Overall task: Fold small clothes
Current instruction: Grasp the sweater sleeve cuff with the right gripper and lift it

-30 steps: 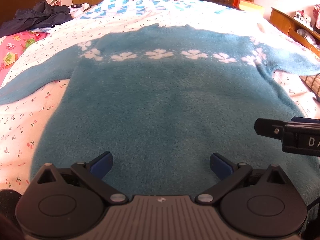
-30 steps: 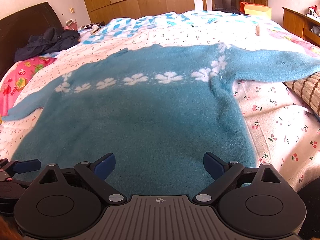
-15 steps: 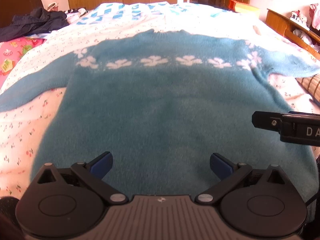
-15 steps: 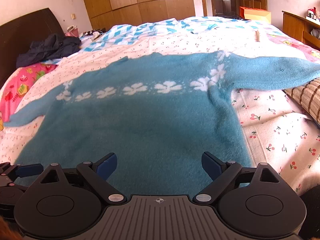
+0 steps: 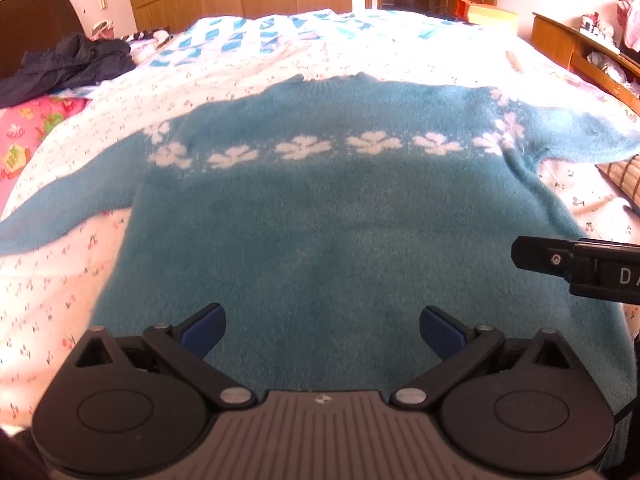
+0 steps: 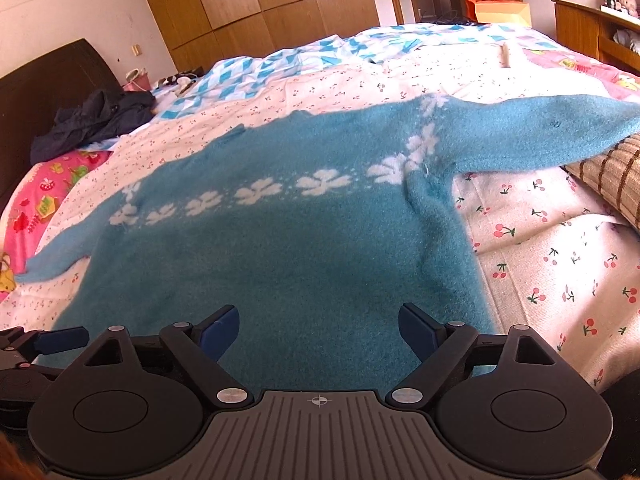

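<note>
Both views have pulled back from the sweater [image 5: 340, 240]; left claw [image 5: 322, 330] and right claw [image 6: 319, 330] stay spread.

Sweater [image 5: 328, 216] spread flat on the bedsheet [image 5: 52, 300], filling mid-frame, neck toward the top, hem toward the bottom. Sleeves out to both sides: one trailing to the left edge, the other reaching right onto a striped cushion [image 6: 604, 176]. Left gripper [image 5: 322, 330] at bottom centre over the hem, right gripper [image 6: 319, 330] same in its own view, side by side. Quilt [image 5: 280, 40] behind the neck, jacket [image 5: 68, 66] upper left by the headboard [image 5: 36, 36]. Wardrobe [image 6: 264, 4] along the top, shelf [image 5: 580, 52] upper right.
</note>
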